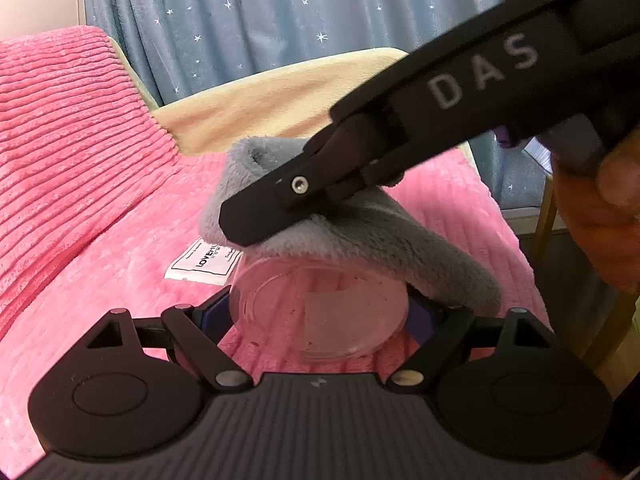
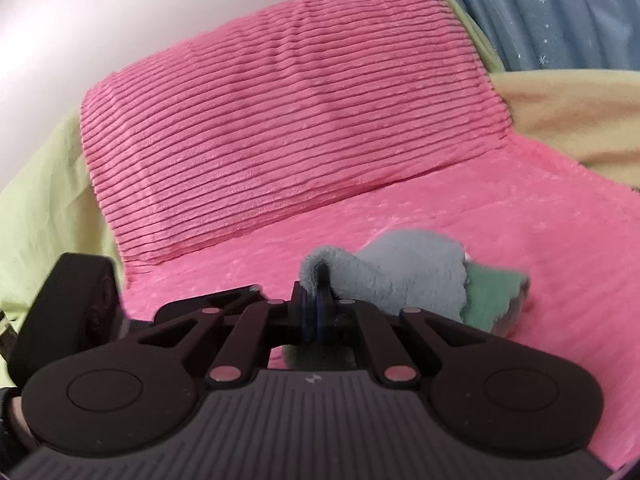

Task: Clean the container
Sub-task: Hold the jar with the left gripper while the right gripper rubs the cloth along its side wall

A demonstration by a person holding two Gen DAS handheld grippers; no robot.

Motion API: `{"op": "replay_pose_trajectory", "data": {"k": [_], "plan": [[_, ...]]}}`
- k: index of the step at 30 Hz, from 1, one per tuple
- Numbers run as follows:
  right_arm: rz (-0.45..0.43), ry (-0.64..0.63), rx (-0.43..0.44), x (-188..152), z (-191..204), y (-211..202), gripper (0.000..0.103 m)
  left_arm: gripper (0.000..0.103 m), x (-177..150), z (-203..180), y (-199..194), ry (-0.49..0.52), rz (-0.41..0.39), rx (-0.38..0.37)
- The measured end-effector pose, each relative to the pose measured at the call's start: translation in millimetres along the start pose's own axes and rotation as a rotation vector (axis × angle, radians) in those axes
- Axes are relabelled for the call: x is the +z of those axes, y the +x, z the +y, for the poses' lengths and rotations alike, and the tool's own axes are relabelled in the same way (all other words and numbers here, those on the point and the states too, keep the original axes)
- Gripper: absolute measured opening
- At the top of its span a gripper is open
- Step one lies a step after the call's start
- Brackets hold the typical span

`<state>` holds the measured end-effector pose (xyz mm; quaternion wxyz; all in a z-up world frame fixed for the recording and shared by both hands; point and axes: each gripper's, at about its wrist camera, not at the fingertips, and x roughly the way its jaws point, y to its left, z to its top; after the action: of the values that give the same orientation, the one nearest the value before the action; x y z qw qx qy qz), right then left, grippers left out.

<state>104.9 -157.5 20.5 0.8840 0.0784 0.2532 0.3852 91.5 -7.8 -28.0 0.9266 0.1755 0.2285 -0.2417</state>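
Looking along your left tool (image 1: 320, 312), you have it clamped on the clear container (image 1: 320, 308), holding it above the pink blanket (image 1: 100, 260) so the right tool (image 1: 256, 220) can press the grey cloth (image 1: 380, 240) over its rim. From the right wrist, that tool (image 2: 316, 300) is pinching the cloth (image 2: 400, 268), ready for wiping.

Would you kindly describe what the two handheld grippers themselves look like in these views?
Both are matte black plastic. The left gripper has a ribbed grey body, round side housings, angled linkage bars with silver pivot pins, and blue finger pads. The right gripper matches, and pale letters "DAS" run along its side in the left wrist view.
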Motion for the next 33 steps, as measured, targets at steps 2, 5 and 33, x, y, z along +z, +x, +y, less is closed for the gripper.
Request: {"op": "replay_pose_trajectory", "data": {"k": [2,5,33], "plan": [[-0.042,0.04,-0.076,3,-14,-2,0.002,0.085,-1,-3,1,0.016,-0.001,0.006],[-0.077,0.124,-0.101,5,-34,-4,0.001,0.085,-3,-7,-1,0.005,-0.006,-0.001],[-0.058,0.155,-0.058,2,-35,-8,0.001,0.086,-35,-33,-28,-0.109,-0.042,-0.047]]}}
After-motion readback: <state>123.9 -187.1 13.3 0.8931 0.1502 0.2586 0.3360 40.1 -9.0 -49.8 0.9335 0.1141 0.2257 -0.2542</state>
